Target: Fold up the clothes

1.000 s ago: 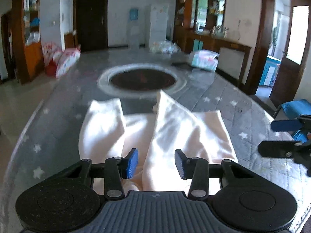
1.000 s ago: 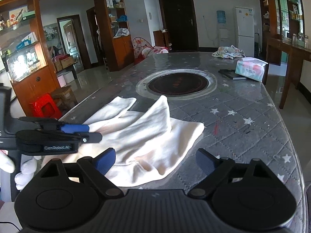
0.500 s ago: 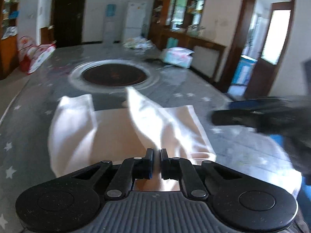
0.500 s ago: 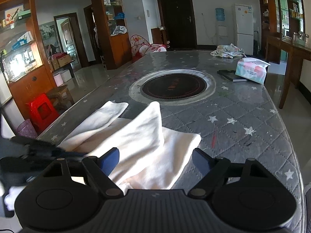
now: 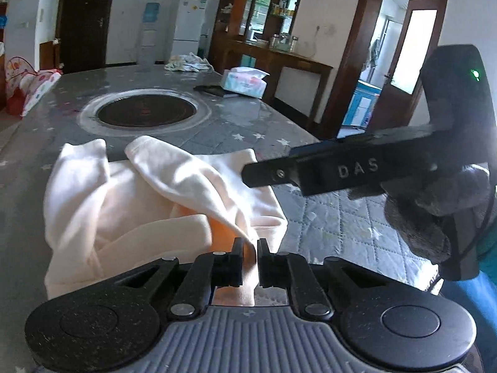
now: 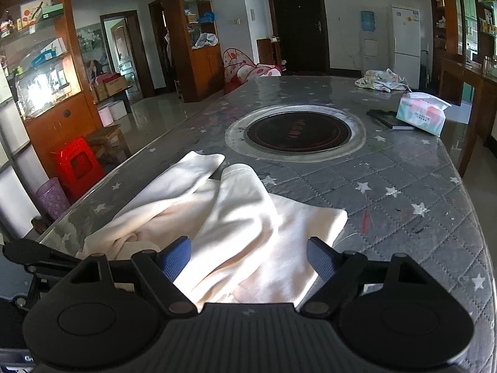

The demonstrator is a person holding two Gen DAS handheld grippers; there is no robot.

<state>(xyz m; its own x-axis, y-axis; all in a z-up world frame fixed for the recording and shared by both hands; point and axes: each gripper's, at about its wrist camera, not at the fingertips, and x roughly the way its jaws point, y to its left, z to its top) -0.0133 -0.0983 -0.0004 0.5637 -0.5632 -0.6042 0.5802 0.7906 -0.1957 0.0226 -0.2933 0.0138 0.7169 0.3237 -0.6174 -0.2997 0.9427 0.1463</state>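
Lower centre of the left wrist view: the left gripper [image 5: 248, 256], spread a second ago, has closed on a fold of the cream fleece garment [image 5: 139, 205] on the grey star-quilted table [image 5: 341, 217]. The right gripper [image 6: 248, 259] hovers wide open above it, so a fold looks set to begin.

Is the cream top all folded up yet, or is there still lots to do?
Not yet. Done: the cream garment lies on the star-patterned table with both sleeves laid over its body. In hand: the left gripper has just closed its jaws on the near hem, and the right gripper is open over the cloth beside it, gripping nothing. Left: probably the right grabs the hem too, then the bottom folds up toward the sleeves.
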